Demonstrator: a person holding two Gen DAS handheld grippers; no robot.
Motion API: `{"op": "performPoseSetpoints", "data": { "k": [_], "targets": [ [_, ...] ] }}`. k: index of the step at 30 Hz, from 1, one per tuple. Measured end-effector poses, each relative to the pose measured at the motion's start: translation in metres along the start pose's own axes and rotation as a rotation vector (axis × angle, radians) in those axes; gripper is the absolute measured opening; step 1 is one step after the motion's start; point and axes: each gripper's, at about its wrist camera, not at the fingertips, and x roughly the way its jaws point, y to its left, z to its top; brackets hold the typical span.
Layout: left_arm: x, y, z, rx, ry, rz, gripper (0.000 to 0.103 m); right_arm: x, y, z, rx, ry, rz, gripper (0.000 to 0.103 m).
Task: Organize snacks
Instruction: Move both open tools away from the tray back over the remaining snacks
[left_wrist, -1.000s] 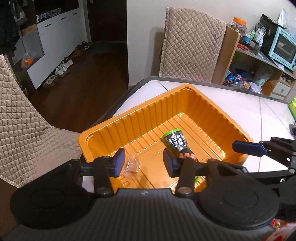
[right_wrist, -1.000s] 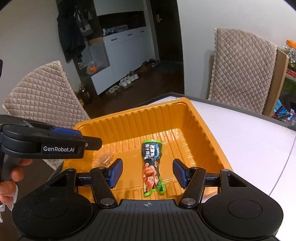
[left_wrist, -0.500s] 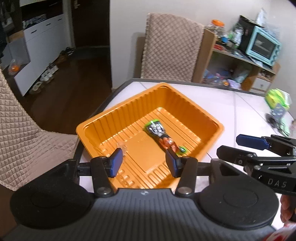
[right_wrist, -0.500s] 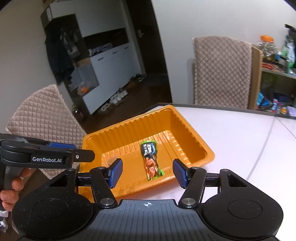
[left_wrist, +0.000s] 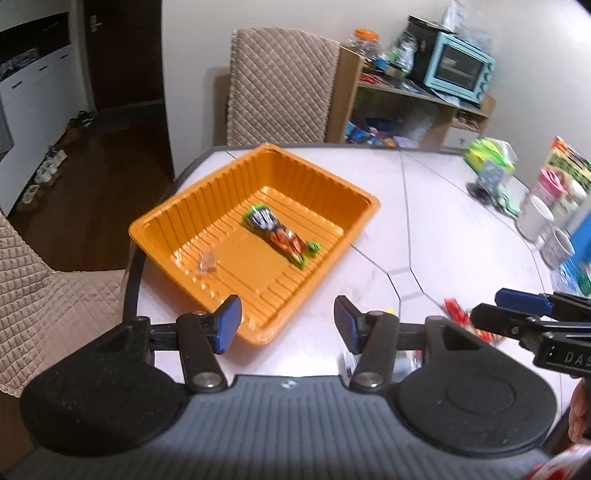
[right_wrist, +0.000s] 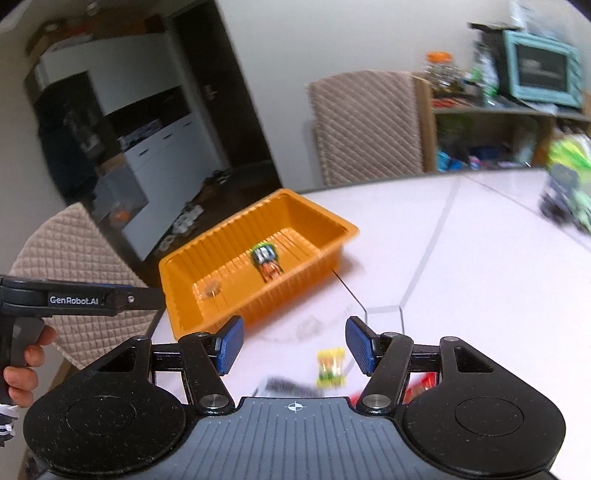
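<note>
inside orange tray (left_wrist: 369, 201), snack packet (left_wrist: 280, 236), both grippers' fingers (left_wrist: 231, 328) apart, empty

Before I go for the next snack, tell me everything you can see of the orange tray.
The orange tray is a rectangular tub of thin, glossy, plastic-looking material with ribbed walls and floor and a rolled rim. It sits flat on the white table, near its edge by a quilted chair. Inside lie a green and orange snack packet and a small clear wrapped sweet. Neither gripper touches it.
</note>
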Motion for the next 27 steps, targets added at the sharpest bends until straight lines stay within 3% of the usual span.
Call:
{"op": "performPoseSetpoints", "data": {
  "k": [10,27],
  "targets": [
    [-0.009,-0.001,-0.036,0.069,0.037,-0.067,0.052,-0.044,-0.003,-0.044,0.092,0.012,-0.145,0.061],
    [0.013,-0.042,-0.06,0.231,0.069,-0.17,0.052,-0.056,-0.031,-0.071,0.169,0.074,-0.236,0.061]
  ]
}}
